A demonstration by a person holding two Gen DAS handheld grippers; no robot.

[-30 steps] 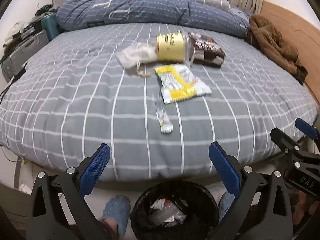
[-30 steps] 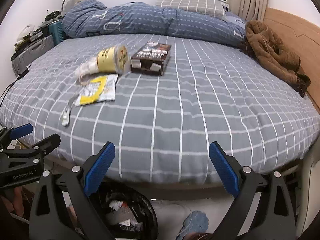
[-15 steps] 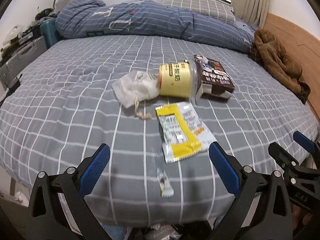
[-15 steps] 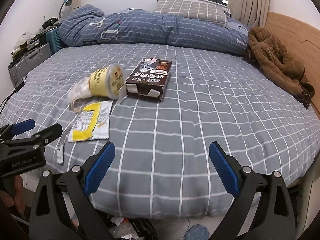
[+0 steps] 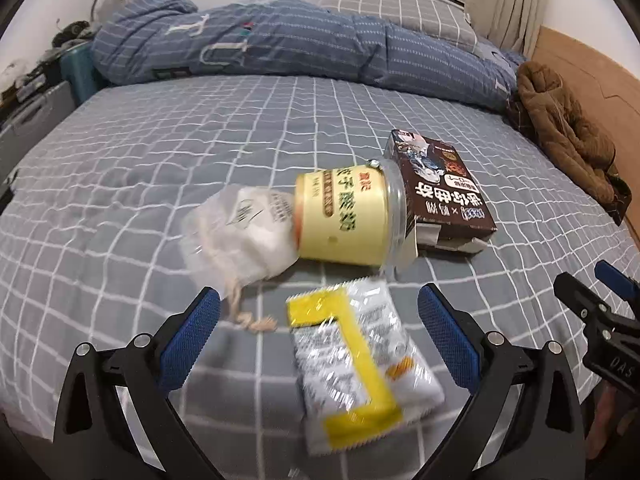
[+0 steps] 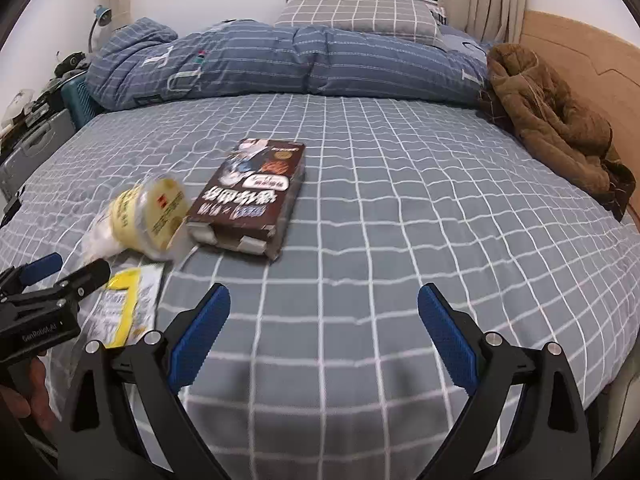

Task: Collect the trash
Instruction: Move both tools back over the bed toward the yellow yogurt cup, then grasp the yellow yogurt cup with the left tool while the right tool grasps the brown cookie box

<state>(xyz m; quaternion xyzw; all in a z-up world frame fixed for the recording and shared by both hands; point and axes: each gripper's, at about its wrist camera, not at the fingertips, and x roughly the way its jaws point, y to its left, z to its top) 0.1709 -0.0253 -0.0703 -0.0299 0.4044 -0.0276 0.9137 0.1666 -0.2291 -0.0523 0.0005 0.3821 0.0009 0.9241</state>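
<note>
Trash lies on a grey checked bed [image 5: 140,152]. A yellow and silver snack wrapper [image 5: 356,364] lies between the fingers of my open, empty left gripper [image 5: 318,332]. Beyond it lie a yellow cup on its side [image 5: 344,216], a clear plastic bag [image 5: 236,236] and a dark brown open carton [image 5: 440,188]. My right gripper [image 6: 323,328] is open and empty over bare sheet, with the carton [image 6: 252,192] ahead and left, the cup [image 6: 150,216] and wrapper [image 6: 128,304] further left. The left gripper also shows in the right wrist view [image 6: 48,300].
A blue folded duvet [image 6: 280,60] and a pillow [image 6: 360,12] lie at the back of the bed. A brown jacket [image 6: 552,120] lies by the wooden headboard [image 6: 592,60] on the right. Cases and clutter [image 6: 36,128] stand at the left.
Both grippers have moved forward and up over the bed. The black trash bin below has dropped out of view. The small wrapper strip near the edge is out of view now.
</note>
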